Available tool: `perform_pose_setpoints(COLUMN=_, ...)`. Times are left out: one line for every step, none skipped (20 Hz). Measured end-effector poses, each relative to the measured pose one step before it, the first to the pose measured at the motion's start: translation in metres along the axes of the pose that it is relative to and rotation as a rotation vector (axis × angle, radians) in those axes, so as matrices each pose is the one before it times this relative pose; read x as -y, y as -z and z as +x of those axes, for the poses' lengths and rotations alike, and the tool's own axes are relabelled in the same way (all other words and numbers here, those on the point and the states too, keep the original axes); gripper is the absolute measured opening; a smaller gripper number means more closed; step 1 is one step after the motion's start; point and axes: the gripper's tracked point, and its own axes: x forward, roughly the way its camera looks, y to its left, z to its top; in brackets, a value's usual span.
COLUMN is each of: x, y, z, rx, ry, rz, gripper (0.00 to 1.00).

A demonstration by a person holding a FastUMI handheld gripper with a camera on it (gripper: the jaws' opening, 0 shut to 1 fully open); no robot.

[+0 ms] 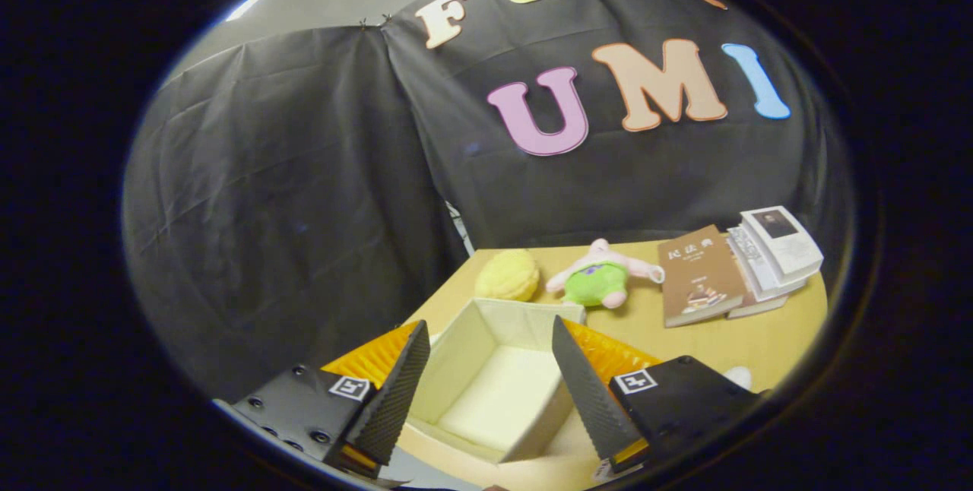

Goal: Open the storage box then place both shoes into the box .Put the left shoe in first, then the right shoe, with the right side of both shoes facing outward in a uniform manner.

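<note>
A cream storage box [464, 346] stands on the wooden table, its top open and its inside bare. My gripper [490, 381] hovers above the box and is open, with nothing between its fingers; the box's hollow shows in the gap between them. A small white shape [736, 375] peeks out behind the right finger's mount; I cannot tell what it is.
Beyond the box lie a yellow plush ball [508, 275] and a pink and green plush toy [604, 274]. To their right sit a brown book [698, 275] and a stack of white books [775, 251]. Black cloth walls the booth behind and left of the table [760, 335].
</note>
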Motion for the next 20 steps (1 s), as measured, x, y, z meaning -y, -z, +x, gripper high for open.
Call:
perform_pose_setpoints(x=0.01252, y=0.00187, z=-0.00248, rx=-0.00124, ry=0.01540, rz=-0.00373, gripper=0.99)
perform_pose_setpoints(x=0.01245, y=0.00094, z=-0.00309, rx=-0.00345, ry=0.01798, rz=-0.00312, gripper=0.99)
perform_pose_setpoints(x=0.01342, y=0.00316, z=-0.00246, rx=-0.00553, ry=0.01568, rz=-0.00425, gripper=0.99)
perform_pose_setpoints(x=0.01163, y=0.00389, z=-0.00271, rx=-0.00866, ry=0.01441, rz=-0.00614, gripper=0.99)
perform_pose_setpoints(x=0.01100, y=0.00486, z=-0.00134, rx=-0.01024, ry=0.01300, rz=-0.00706, gripper=0.99)
perform_pose_setpoints(x=0.01062, y=0.00546, z=-0.00126, rx=-0.01046, ry=0.01521, rz=-0.00934, gripper=0.99)
perform_pose_setpoints(x=0.01221, y=0.00753, z=-0.00237, rx=-0.01427, ry=0.01628, rz=-0.01062, gripper=0.99)
perform_pose_setpoints(x=0.01090, y=0.00748, z=-0.00089, rx=-0.01461, ry=0.01472, rz=-0.00916, gripper=0.99)
perform_pose_setpoints(x=0.00971, y=0.00808, z=0.00040, rx=-0.01357, ry=0.00893, rz=-0.00572, gripper=0.99)
perform_pose_setpoints(x=0.00785, y=0.00707, z=0.00080, rx=-0.01467, ry=0.00581, rz=-0.00330, gripper=0.99)
perform_pose_setpoints(x=0.00835, y=0.00888, z=0.00015, rx=-0.01701, ry=0.00695, rz=-0.00354, gripper=0.99)
perform_pose_setpoints(x=0.00749, y=0.00789, z=0.00138, rx=-0.01798, ry=0.00457, rz=-0.00339, gripper=0.99)
perform_pose_setpoints(x=0.00725, y=0.00853, z=0.00200, rx=-0.01746, ry=0.00577, rz=-0.00438, gripper=0.99)
perform_pose_setpoints(x=0.00685, y=0.00754, z=0.00133, rx=-0.01598, ry=0.00507, rz=-0.00523, gripper=0.99)
perform_pose_setpoints(x=0.00738, y=0.00894, z=0.00426, rx=-0.01767, ry=0.00373, rz=-0.00338, gripper=0.99)
perform_pose_setpoints(x=0.00506, y=0.00785, z=0.00337, rx=-0.01844, ry=0.00126, rz=-0.00211, gripper=0.99)
perform_pose_setpoints(x=0.00387, y=0.00934, z=0.00344, rx=-0.02312, ry=-0.00524, rz=-0.00052, gripper=0.99)
perform_pose_setpoints(x=0.00504, y=0.01011, z=0.00365, rx=-0.02869, ry=0.00155, rz=-0.00159, gripper=0.99)
perform_pose_setpoints(x=0.00424, y=0.01257, z=0.00401, rx=-0.03024, ry=-0.00404, rz=0.00042, gripper=0.99)
perform_pose_setpoints(x=0.00212, y=0.01017, z=0.00389, rx=-0.02854, ry=-0.00576, rz=0.00200, gripper=0.99)
